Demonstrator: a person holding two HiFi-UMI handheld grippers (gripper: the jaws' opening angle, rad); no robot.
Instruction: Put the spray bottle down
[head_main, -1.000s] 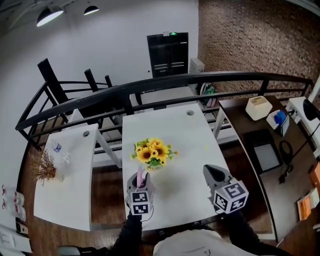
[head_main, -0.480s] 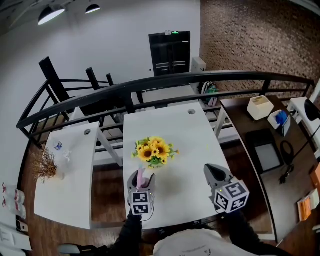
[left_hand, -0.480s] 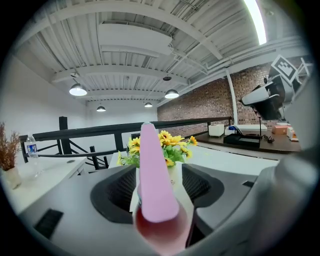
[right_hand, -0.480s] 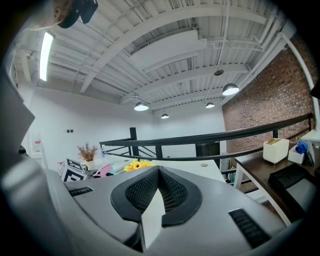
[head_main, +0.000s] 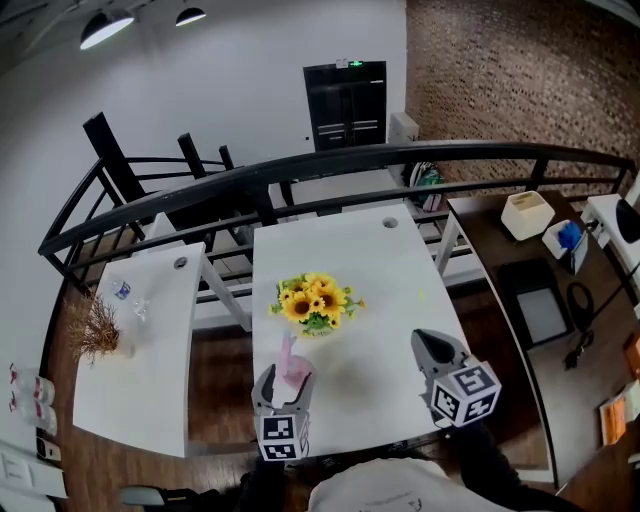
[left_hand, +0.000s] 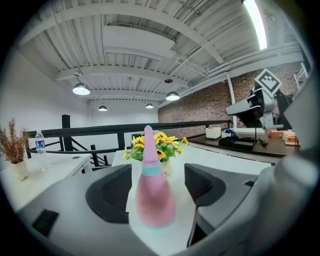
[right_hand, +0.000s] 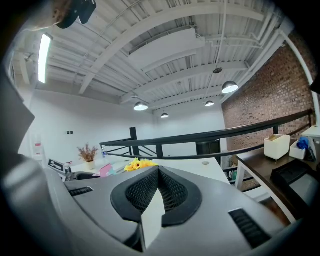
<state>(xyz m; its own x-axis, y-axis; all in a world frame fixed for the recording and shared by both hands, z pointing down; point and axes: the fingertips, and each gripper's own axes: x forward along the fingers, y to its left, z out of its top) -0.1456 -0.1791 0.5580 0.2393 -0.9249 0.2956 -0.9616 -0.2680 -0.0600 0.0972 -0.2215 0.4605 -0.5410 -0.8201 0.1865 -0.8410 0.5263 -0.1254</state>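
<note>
The pink spray bottle (head_main: 293, 366) stands upright on the white table (head_main: 375, 262), just in front of the sunflowers (head_main: 315, 303). My left gripper (head_main: 285, 390) sits behind it near the table's front edge, its jaws opening. In the left gripper view the bottle (left_hand: 152, 192) stands between the wide-spread pads (left_hand: 202, 184), and neither one touches it. My right gripper (head_main: 432, 349) hovers over the table's right front part. In the right gripper view its jaws (right_hand: 159, 192) are shut with nothing between them.
A second white table (head_main: 150, 380) at the left carries a dried plant (head_main: 95, 335) and a water bottle (head_main: 122, 291). A black railing (head_main: 330, 165) runs behind both tables. A dark desk (head_main: 540, 300) with a white box stands at the right.
The left gripper's jaws spread apart and the gripper drew back toward the table's front edge, leaving the pink bottle standing by itself. The right gripper stayed put.
</note>
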